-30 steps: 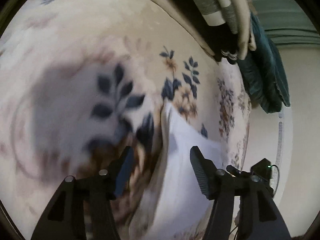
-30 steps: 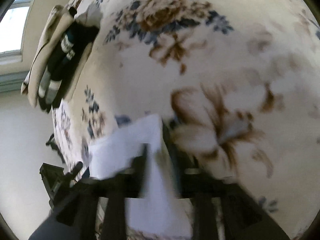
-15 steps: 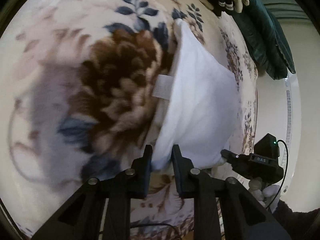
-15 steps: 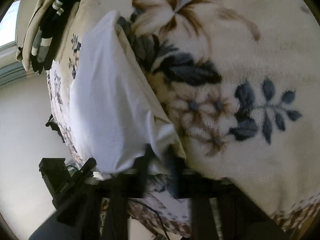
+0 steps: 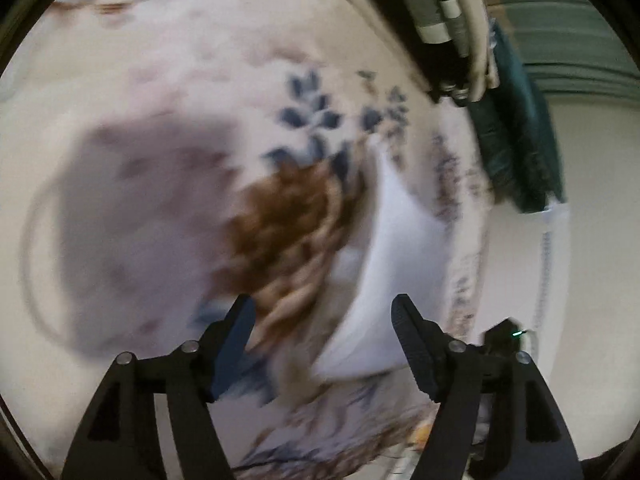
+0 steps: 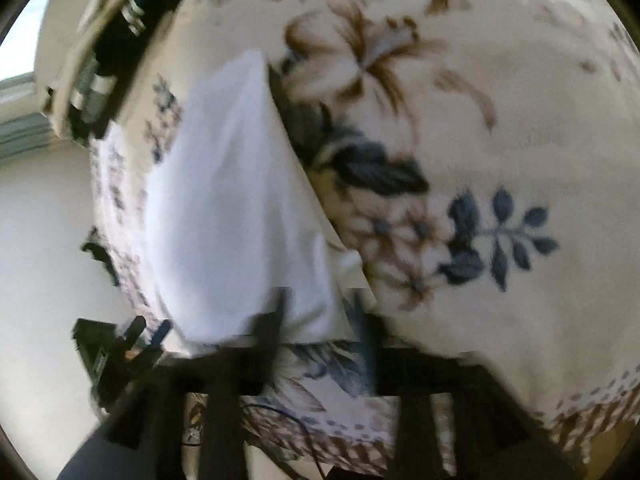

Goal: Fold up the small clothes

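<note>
A small white garment [image 5: 394, 256] lies folded on the floral blanket [image 5: 160, 120], close to the bed's near edge. My left gripper [image 5: 322, 320] hangs just above the garment's near edge. Its jaws are opening and the pads touch nothing. In the right wrist view the same white garment [image 6: 232, 200] stretches away from me. My right gripper [image 6: 318, 316] is blurred and its jaws are opening too. The garment's near corner sits between the fingers, and they do not press on it. The other gripper [image 6: 120, 344] shows at the lower left.
A pile of clothes [image 5: 444, 20], beige and dark with grey-white stripes, lies at the bed's far end, with a dark green garment [image 5: 516, 140] beside it. That pile [image 6: 100, 60] appears at the upper left of the right wrist view. The blanket's edge [image 6: 440, 420] drops off close to me.
Half a second ago both grippers were shut on the white garment's near edge. Both have let go and stand open, and the garment now lies flat on the blanket.
</note>
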The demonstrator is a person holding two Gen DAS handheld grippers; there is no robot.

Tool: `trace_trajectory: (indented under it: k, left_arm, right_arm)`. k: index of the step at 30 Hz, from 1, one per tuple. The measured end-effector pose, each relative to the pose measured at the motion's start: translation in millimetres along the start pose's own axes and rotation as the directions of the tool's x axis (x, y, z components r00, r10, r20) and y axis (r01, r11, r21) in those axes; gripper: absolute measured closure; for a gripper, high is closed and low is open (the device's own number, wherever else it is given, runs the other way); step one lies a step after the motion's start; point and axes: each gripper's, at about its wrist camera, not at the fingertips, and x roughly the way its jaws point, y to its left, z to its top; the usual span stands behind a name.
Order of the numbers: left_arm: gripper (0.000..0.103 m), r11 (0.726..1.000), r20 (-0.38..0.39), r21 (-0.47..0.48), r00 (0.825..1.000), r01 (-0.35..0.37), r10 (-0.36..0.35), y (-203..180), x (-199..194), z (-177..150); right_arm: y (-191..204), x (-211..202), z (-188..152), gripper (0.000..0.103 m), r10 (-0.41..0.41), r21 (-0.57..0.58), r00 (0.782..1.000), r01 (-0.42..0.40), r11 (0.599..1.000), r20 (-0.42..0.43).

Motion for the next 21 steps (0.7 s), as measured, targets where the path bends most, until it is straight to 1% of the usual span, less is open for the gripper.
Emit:
trace_trajectory:
  k: [1,2,4,6,7,8,9,10,11,15,17,18,19,20,21]
  left_arm:
    - [0.034,0.999,-0.027,0.007,0.999,0.036,-0.036,-2.9,15.0,11.3]
    - [0.034,0.998,-0.049,0.02,0.997,0.053,-0.052,-4.5,24.5,18.6]
    - [0.035,0.995,-0.097,0.061,0.993,0.073,-0.067,-13.3,52.9,31.7]
    - [0.034,0.991,-0.157,0.09,0.984,0.096,-0.081,-18.3,76.7,39.7]
    - [0.034,0.988,-0.189,0.104,0.977,0.118,-0.097,-21.3,91.0,43.8]
    - [0.034,0.985,-0.211,0.11,0.972,0.13,-0.105,-24.3,99.9,45.6]
    - [0.034,0.984,-0.227,0.117,0.968,0.136,-0.107,-26.1,107.6,47.1]
    - [0.034,0.983,-0.234,0.122,0.967,0.135,-0.104,-28.3,112.7,48.1]
    - [0.034,0.982,-0.239,0.122,0.965,0.142,-0.11,-30.9,118.0,49.2]
    - [0.034,0.976,-0.232,0.125,0.961,0.181,-0.149,-43.8,125.5,48.8]
    - [0.038,0.975,-0.214,0.165,0.971,0.146,-0.109,-51.8,124.1,43.5]
    - [0.058,0.973,-0.199,0.202,0.978,0.11,-0.069,-57.7,124.2,40.4]
    - [0.079,0.971,-0.192,0.229,0.981,0.071,-0.026,-58.7,121.9,38.4]
    - [0.081,0.97,-0.192,0.239,0.981,0.054,-0.008,-60.0,121.3,37.2]
    - [0.083,0.97,-0.181,0.238,0.983,0.051,-0.007,-61.7,117.0,36.4]
  right_arm:
    - [-1.4,-3.1,4.1,0.035,0.029,-0.001,0.999,-0.029,1.0,0.019]
    - [-3.6,-1.9,9.8,0.034,0.063,-0.011,0.998,-0.063,0.998,0.018]
    - [-10.0,5.8,22.2,0.034,0.116,-0.025,0.993,-0.115,0.993,0.015]
    - [-19.3,21.3,34.2,0.034,0.164,-0.018,0.986,-0.165,0.986,-0.014]
    - [-23.3,29.5,39.6,0.034,0.196,-0.005,0.98,-0.196,0.981,-0.028]
    - [-27.4,38.9,45.8,0.034,0.263,0.006,0.964,-0.263,0.965,-0.049]
    - [-26.6,44.8,50.7,0.034,0.301,0.005,0.951,-0.302,0.953,-0.064]
    - [-25.2,51.3,55.4,0.034,0.34,-0.008,0.937,-0.341,0.94,-0.082]
    - [-23.7,56.8,59.7,0.034,0.36,-0.018,0.928,-0.364,0.931,-0.098]
    - [-6.3,81.5,63.8,0.033,0.413,-0.024,0.898,-0.421,0.907,-0.15]
    - [1.2,90.0,63.3,0.035,0.423,-0.036,0.891,-0.434,0.9,-0.162]
    - [3.7,92.4,61.9,0.047,0.425,-0.043,0.89,-0.437,0.898,-0.166]
    - [4.0,93.4,59.8,0.058,0.429,-0.04,0.888,-0.441,0.897,-0.166]
    - [2.8,94.0,59.7,0.073,0.429,-0.032,0.888,-0.439,0.898,-0.164]
    - [1.3,93.2,58.9,0.077,0.432,-0.021,0.889,-0.44,0.898,-0.154]
